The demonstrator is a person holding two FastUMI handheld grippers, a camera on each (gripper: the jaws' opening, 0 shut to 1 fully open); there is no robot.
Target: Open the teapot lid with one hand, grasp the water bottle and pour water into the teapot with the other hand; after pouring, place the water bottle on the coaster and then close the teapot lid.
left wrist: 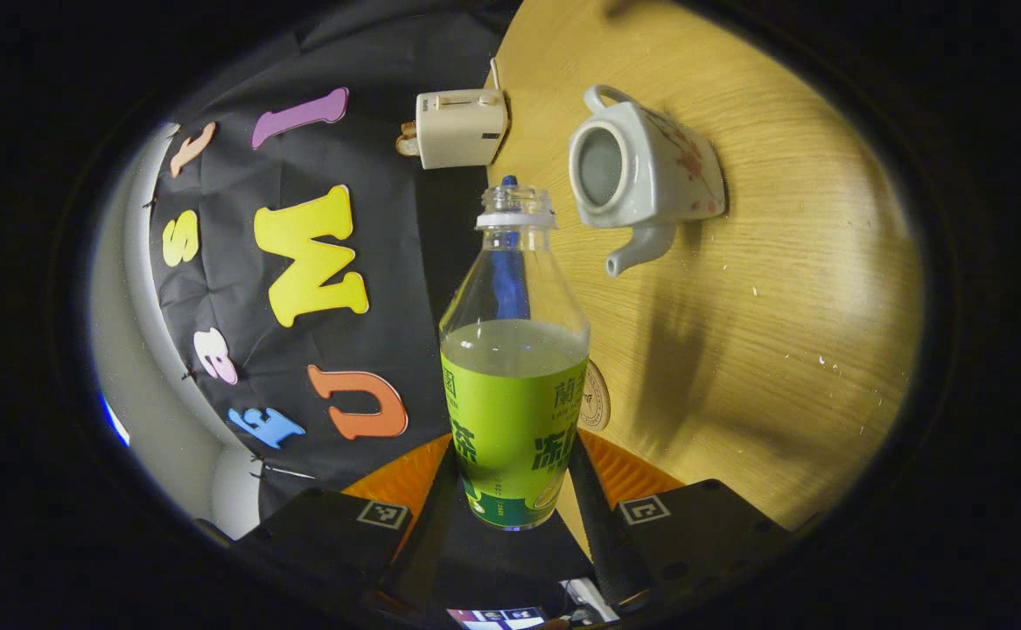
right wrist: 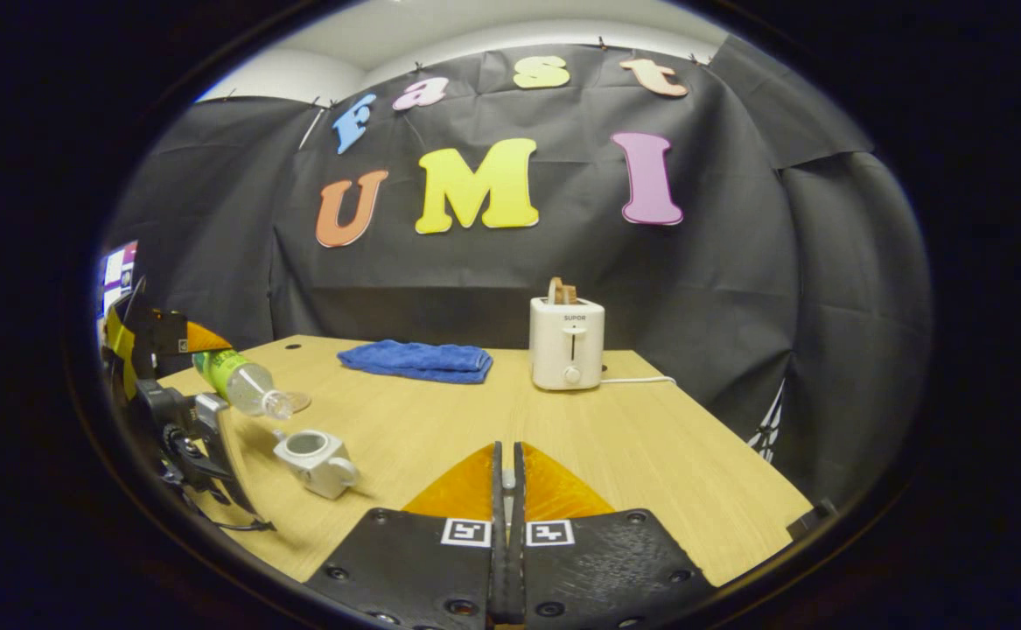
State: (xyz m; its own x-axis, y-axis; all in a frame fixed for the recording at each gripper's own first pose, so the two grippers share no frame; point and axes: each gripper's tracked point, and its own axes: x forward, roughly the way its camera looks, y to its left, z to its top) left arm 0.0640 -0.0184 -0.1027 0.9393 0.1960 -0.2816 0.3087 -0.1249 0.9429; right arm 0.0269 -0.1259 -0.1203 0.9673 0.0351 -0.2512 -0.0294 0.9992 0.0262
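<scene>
Bottle [left wrist: 514, 367] uncapped, roughly half full of clear liquid, green label. Teapot [left wrist: 641, 171] lid off, mouth open, inside looks pale, can't tell water level. Left gripper [left wrist: 514, 503] fingers clamped on bottle's lower body. In right gripper view bottle [right wrist: 243, 381] tipped, long axis slanting down, neck aimed at teapot [right wrist: 316, 459] just below on tabletop [right wrist: 632, 437]. Right gripper [right wrist: 507, 507] fingers pressed together, holding nothing, low over tabletop. Toaster [right wrist: 567, 343] and towel [right wrist: 418, 360] at back, coaster [left wrist: 595, 398] behind bottle.
</scene>
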